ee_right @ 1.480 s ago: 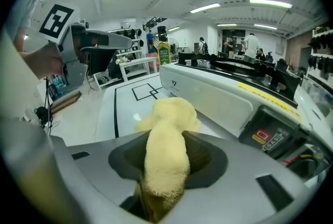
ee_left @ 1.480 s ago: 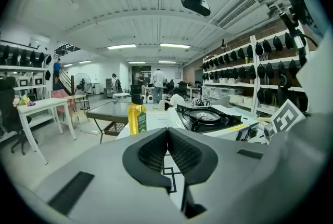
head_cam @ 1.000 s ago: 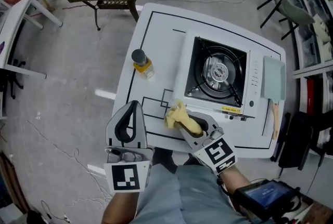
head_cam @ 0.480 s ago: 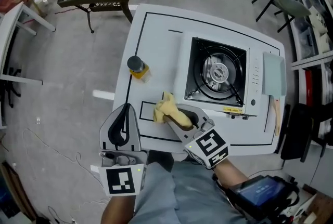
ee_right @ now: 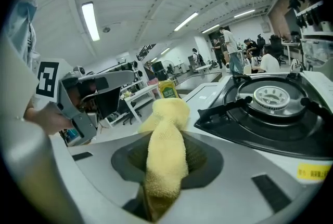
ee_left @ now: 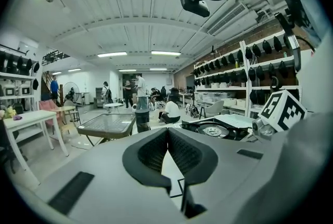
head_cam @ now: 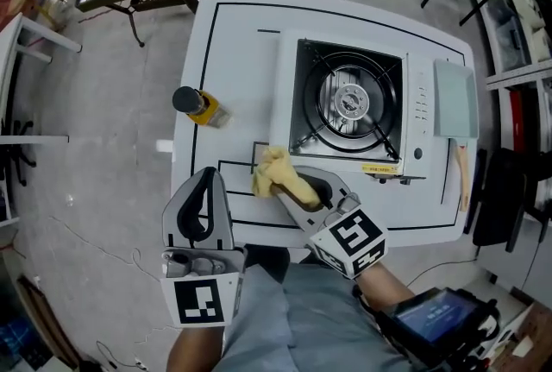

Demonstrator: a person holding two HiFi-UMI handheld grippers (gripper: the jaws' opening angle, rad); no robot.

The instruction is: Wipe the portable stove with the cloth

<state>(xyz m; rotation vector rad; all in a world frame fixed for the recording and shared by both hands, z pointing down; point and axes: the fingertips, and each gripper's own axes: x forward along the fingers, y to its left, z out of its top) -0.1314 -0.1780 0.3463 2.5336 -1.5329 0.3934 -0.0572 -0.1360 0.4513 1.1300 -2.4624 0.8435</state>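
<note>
One stove (head_cam: 349,107), one bottle (head_cam: 195,104), one cloth (head_cam: 272,173) clamped in right tongs (head_cam: 289,189).

With twelve o'clock at the head view's top, the white table (head_cam: 237,59) lies bare from nine to twelve o'clock of the portable stove (head_cam: 349,101), a broad lane broken only by the bottle (head_cam: 191,103) near the table's nine o'clock edge. At three o'clock a flat-bladed tool (head_cam: 454,98) lies just beside the stove and fills that strip. At seven o'clock the right gripper (head_cam: 291,186), closed on the cloth (head_cam: 272,172), blocks the stove's near corner.
</note>
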